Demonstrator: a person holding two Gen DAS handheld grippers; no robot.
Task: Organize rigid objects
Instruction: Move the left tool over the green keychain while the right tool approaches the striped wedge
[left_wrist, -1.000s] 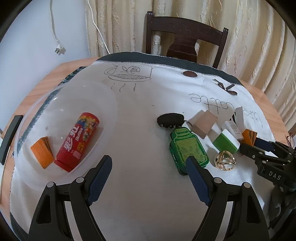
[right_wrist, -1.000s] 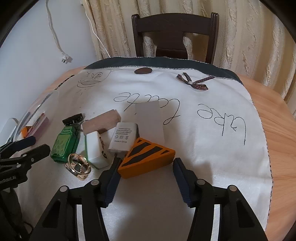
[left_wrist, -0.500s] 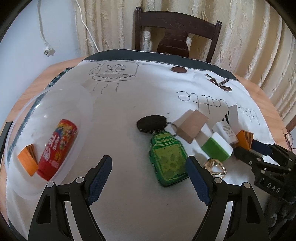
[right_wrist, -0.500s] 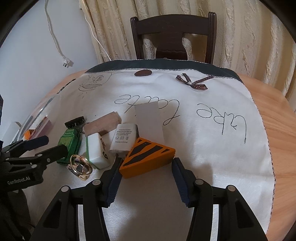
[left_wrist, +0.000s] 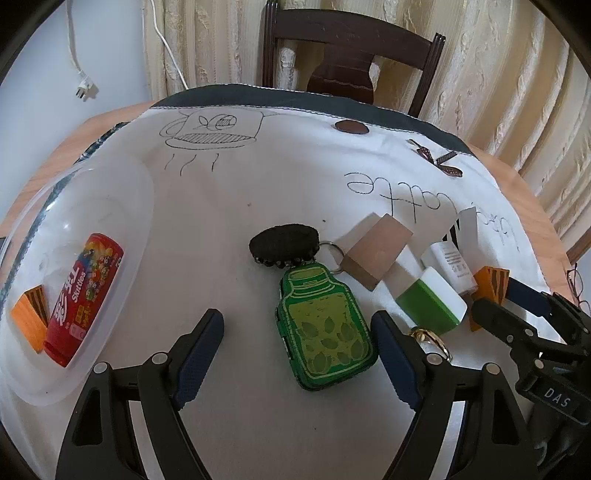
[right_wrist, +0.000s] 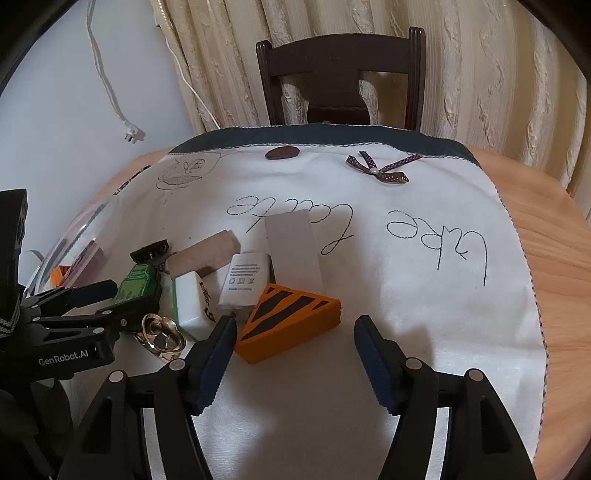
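My left gripper (left_wrist: 297, 338) is open, its fingers on either side of a green jar-shaped tin (left_wrist: 323, 325) lying flat on the white cloth. A black keyring pouch (left_wrist: 283, 242) lies just beyond the tin. To the right lie a wooden block (left_wrist: 376, 254), a green-and-white block (left_wrist: 432, 301), a white adapter (right_wrist: 243, 280) and a gold ring (right_wrist: 163, 331). My right gripper (right_wrist: 295, 334) is open around the near end of an orange striped wedge (right_wrist: 290, 319). At left, a clear plastic bowl (left_wrist: 144, 206) holds a red Skittles tube (left_wrist: 83, 295) and another orange wedge (left_wrist: 29, 319).
A grey card (right_wrist: 291, 247) lies behind the orange wedge. A dark wooden chair (right_wrist: 338, 77) stands at the table's far side, in front of cream curtains. A ribbon bow (right_wrist: 376, 170) and a brown patch (right_wrist: 282, 152) sit on the cloth's far part. Bare wooden table (right_wrist: 550, 229) shows at right.
My left gripper has swung right from the bowl and moved forward, so the green tin now lies between its fingers. The right gripper has edged closer to the orange wedge.
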